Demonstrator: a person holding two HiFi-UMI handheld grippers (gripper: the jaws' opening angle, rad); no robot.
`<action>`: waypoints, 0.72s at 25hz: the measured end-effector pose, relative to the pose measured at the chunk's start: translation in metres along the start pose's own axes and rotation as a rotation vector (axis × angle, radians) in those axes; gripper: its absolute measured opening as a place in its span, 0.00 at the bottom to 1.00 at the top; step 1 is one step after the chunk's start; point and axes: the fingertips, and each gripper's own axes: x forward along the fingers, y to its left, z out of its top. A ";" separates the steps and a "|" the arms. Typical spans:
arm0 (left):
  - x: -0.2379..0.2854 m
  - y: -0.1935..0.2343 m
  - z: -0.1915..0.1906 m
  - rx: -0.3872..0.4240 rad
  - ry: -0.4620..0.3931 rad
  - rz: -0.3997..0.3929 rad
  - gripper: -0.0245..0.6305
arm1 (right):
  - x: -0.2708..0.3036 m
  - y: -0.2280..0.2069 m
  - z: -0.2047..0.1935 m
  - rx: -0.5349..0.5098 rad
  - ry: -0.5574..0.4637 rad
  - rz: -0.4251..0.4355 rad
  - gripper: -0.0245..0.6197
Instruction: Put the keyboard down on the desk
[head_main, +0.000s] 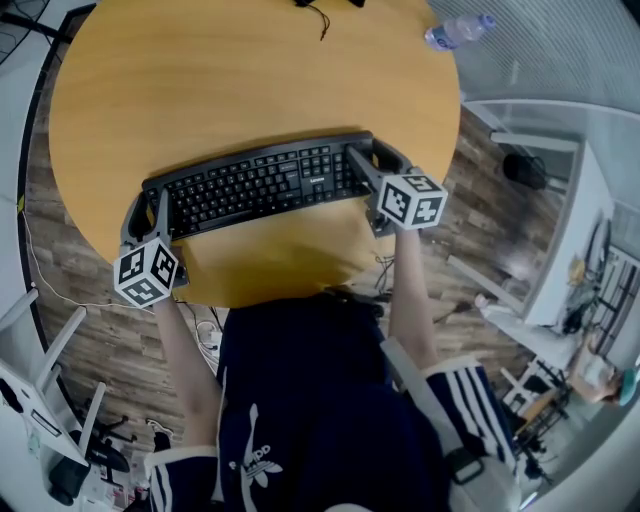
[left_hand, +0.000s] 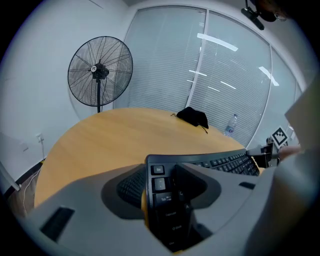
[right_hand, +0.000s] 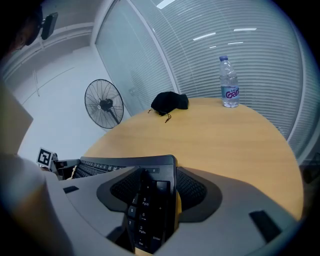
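Stiff, probably light keyboard (head_main: 260, 185) clamped at its ends by left gripper (head_main: 150, 215) and right gripper (head_main: 368, 165), at desk's (head_main: 250, 80) near edge.

- The keyboard (head_main: 262, 183), at the centre of the head view, is black with white legends.
- The desk (head_main: 250, 70) is honey-coloured wood grain.
- The left gripper (head_main: 148, 208) and right gripper (head_main: 368, 162) are grey, and their cubes carry black-and-white square markers.
- The bottle (right_hand: 229, 82), at upper right of the right gripper view, is clear with blue lettering.
- The fan (left_hand: 100, 72) is black.
- The shorts (head_main: 300, 400), at the bottom of the head view, are navy with white stripes.
- The floor (head_main: 90, 330) shows grey-brown planks.
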 end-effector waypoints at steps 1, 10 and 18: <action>0.001 0.000 -0.001 -0.001 0.003 -0.001 0.33 | 0.001 -0.001 -0.001 0.003 0.004 -0.001 0.36; 0.010 0.002 -0.003 -0.002 0.019 0.006 0.33 | 0.006 -0.005 -0.007 0.024 0.030 -0.014 0.36; 0.014 0.002 -0.007 -0.003 0.041 0.021 0.33 | 0.011 -0.008 -0.011 0.031 0.053 -0.028 0.37</action>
